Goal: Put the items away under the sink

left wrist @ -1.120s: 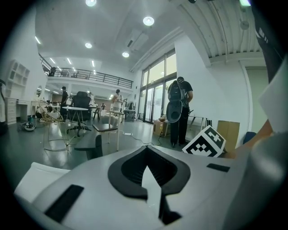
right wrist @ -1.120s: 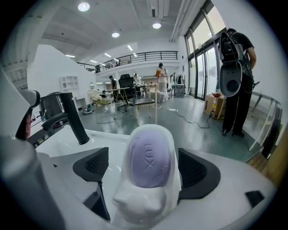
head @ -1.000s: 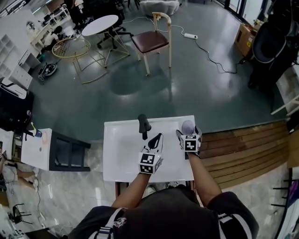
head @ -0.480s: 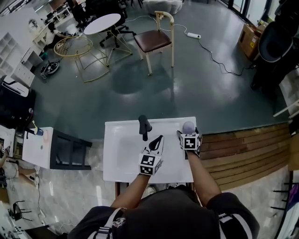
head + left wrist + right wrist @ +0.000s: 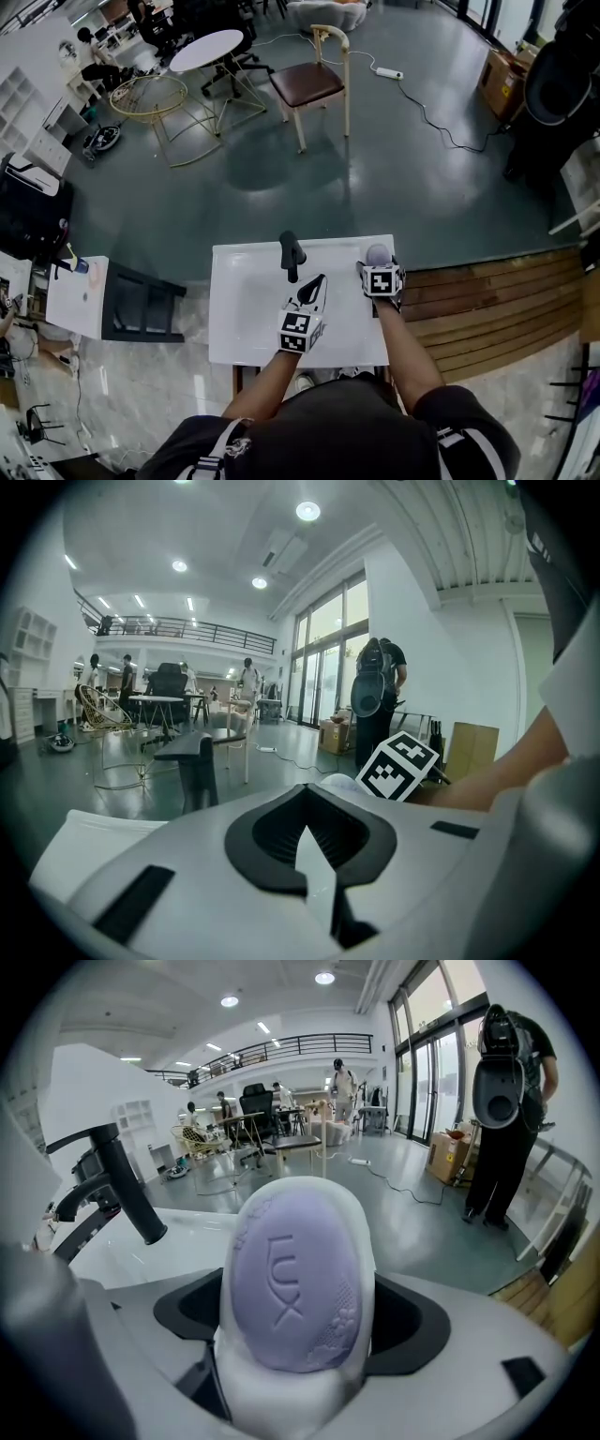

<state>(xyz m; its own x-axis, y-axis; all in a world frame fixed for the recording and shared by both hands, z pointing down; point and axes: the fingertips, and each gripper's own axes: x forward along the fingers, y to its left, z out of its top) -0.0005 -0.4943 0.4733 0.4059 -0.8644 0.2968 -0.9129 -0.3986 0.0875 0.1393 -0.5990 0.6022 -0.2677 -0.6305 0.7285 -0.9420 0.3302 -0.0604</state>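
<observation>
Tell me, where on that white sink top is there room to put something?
The left part of the sink top, between its left edge and the black faucet, is bare. So is a narrow back strip between faucet and purple soap. The right half is crowded by the left gripper and right gripper.

Both your forearms reach forward, side by side. Your left gripper (image 5: 317, 281) has its jaws pressed together, empty. Your right gripper (image 5: 376, 263) is clamped on the soap (image 5: 295, 1283).

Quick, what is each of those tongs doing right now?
Left tongs: closed, empty.
Right tongs: closed on a purple soap bar in its white dish.
</observation>
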